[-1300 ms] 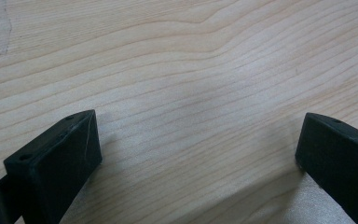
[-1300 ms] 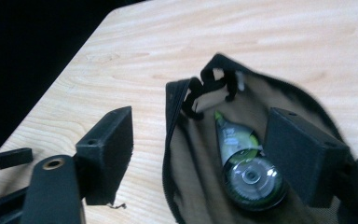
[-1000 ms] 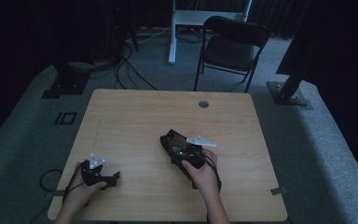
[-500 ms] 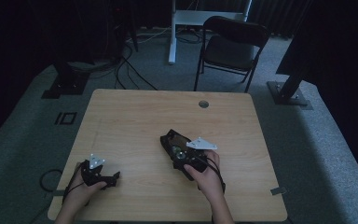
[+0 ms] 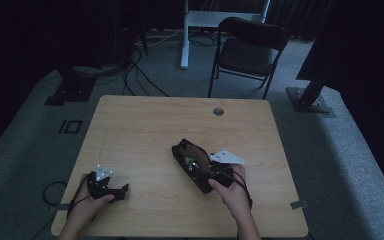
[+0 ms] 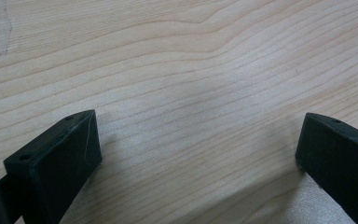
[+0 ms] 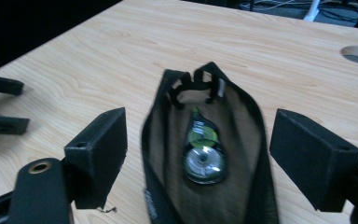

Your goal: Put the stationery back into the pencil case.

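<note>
A black mesh pouch (image 5: 191, 159) lies on the wooden table (image 5: 140, 125) right of centre. In the right gripper view the pouch (image 7: 242, 140) holds a round silvery item (image 7: 204, 164) and something green (image 7: 201, 133). My right gripper (image 5: 203, 173) sits at the pouch's near end. This right gripper (image 7: 203, 135) is open, its jaws have just been opening wider, and the pouch lies between them untouched. My left gripper (image 5: 123, 190) rests near the table's front left. The left gripper (image 6: 198, 140) stands open over bare wood, with nothing between its jaws.
A round cable hole (image 5: 218, 111) sits at the table's far edge. Behind the table stand a dark folding chair (image 5: 250, 47) and a white desk leg (image 5: 185, 35). Cables lie on the grey carpet at the far left. My left gripper's jaws (image 7: 2, 105) show at the left edge of the right gripper view.
My right hand and its gripper have shifted a little to the right along the pouch. The pouch and the left gripper have stayed put.
</note>
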